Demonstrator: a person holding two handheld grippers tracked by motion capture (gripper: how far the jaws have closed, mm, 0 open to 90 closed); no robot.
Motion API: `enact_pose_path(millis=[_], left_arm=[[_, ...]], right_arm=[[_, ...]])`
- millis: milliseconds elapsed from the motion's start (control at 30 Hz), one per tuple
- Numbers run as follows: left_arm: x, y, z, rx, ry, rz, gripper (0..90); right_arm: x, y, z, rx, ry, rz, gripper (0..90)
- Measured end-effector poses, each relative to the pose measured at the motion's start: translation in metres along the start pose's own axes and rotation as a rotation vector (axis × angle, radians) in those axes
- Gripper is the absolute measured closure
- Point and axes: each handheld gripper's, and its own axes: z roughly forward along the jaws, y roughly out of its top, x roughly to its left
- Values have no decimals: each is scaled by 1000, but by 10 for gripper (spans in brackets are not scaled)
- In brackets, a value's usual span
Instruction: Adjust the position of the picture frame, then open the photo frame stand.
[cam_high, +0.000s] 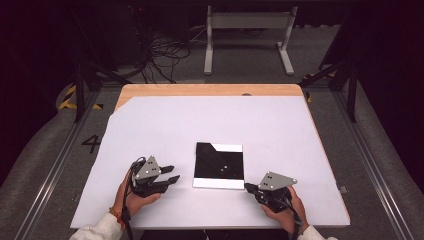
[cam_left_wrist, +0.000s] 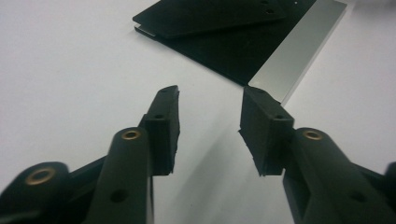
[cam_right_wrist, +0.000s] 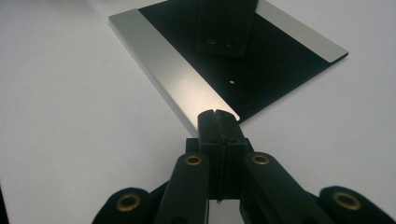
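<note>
Flat square black glossy panel (cam_high: 218, 164) with silver edge strips before us, our left gripper (cam_high: 170, 175) jaws apart and empty, our right gripper (cam_high: 247, 187) jaws closed at its corner.

Your left gripper (cam_high: 169, 173) and your right gripper (cam_high: 248, 187) are both black, and each one carries a grey three-cornered plate with small dark screw holes on top. In the gripper views, the jaws are matt black blocks with ribbed inner faces, fixed on black arms that have brass-coloured rings at the joints. You wear light sleeves, an orange band is on your left wrist, and a black cable runs back from each gripper.
</note>
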Motion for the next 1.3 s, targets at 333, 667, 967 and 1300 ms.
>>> enact_pose_path(millis=[333, 667, 967, 1300], left_arm=[[4, 0, 0, 0, 37, -11, 440], [4, 0, 1, 2, 36, -12, 426], [5, 1, 4, 22, 43, -16, 421], [12, 5, 6, 27, 41, -33, 630]], right_arm=[[-8, -2, -5, -9, -13, 18, 886], [-9, -2, -5, -8, -11, 17, 868], [-8, -2, -6, -10, -11, 17, 866], [-6, -2, -3, 4, 2, 14, 862]])
